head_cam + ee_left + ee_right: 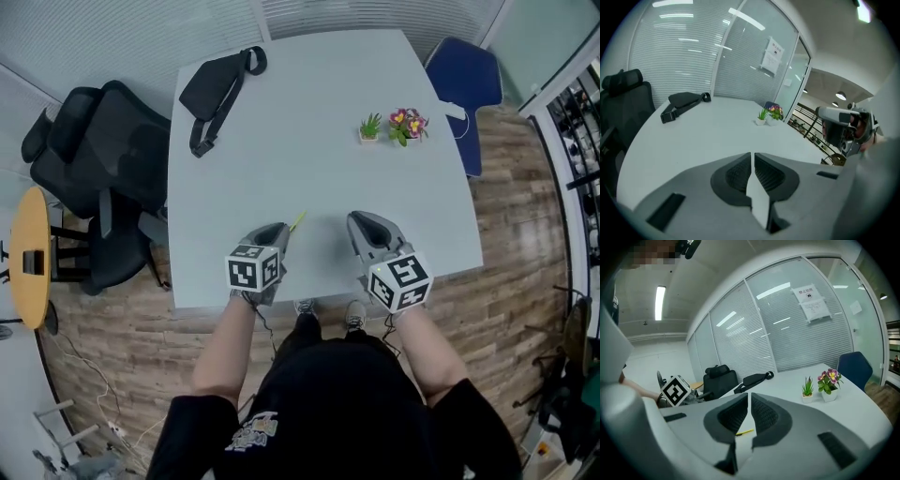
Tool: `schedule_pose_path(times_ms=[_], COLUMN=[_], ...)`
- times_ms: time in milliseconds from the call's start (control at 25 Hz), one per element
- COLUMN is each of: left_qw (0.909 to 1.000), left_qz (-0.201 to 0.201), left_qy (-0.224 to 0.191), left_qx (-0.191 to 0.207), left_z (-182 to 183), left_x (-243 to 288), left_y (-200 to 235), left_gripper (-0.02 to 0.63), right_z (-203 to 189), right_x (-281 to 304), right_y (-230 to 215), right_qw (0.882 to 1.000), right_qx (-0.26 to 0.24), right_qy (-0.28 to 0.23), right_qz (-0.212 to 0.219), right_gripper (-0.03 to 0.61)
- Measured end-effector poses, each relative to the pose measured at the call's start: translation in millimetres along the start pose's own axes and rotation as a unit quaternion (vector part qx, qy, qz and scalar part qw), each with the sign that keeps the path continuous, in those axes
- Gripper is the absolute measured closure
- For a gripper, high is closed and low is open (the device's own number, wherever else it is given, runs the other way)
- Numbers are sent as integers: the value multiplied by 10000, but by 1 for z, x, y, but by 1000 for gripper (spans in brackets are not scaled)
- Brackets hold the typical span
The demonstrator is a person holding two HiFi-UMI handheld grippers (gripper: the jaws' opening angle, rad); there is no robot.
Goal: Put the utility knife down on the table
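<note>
The utility knife (297, 221) shows as a thin yellow-green sliver lying on the grey table (319, 169), just right of my left gripper's tip. My left gripper (278, 229) rests near the table's front edge, jaws shut with nothing between them (753, 157). The knife is out of sight in the left gripper view. My right gripper (361, 221) sits a little to the right, also shut and empty (749, 397). Below its jaws, the right gripper view shows the knife (744, 431) flat on the table.
A black sling bag (217, 89) lies at the far left of the table. A small green plant (371, 127) and a flower pot (409, 124) stand at the far right. A black office chair (103, 159) is on the left, a blue chair (464, 80) at the far right.
</note>
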State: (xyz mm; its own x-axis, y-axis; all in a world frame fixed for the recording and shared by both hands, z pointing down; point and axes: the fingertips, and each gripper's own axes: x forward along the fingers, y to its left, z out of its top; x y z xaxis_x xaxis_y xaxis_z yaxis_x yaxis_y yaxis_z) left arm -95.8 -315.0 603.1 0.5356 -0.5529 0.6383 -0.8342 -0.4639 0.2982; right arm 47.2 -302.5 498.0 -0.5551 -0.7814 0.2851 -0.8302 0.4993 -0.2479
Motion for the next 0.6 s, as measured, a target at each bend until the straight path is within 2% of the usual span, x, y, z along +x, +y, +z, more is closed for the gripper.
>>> schedule_pose_path(times_ms=[160,320,600], left_qw=[9970,9875,9703], left_qz=[180,354,645], left_qy=[-752,-1526,-2305], left_qx=[7,194,349], left_z=[21,40,45], left_x=[-40,-85,-146], left_y=[-28,-65,-119], left_gripper=[607,607,609], right_z=[6,12,12], right_x=[-18,-36,-56], right_y=[7,16,35], right_qw=[9994,9969,9910], right_qx=[-170,-412,-540], right_qy=[-68,-112,-152], right_qz=[295,657,1219], right_gripper=[557,573,575])
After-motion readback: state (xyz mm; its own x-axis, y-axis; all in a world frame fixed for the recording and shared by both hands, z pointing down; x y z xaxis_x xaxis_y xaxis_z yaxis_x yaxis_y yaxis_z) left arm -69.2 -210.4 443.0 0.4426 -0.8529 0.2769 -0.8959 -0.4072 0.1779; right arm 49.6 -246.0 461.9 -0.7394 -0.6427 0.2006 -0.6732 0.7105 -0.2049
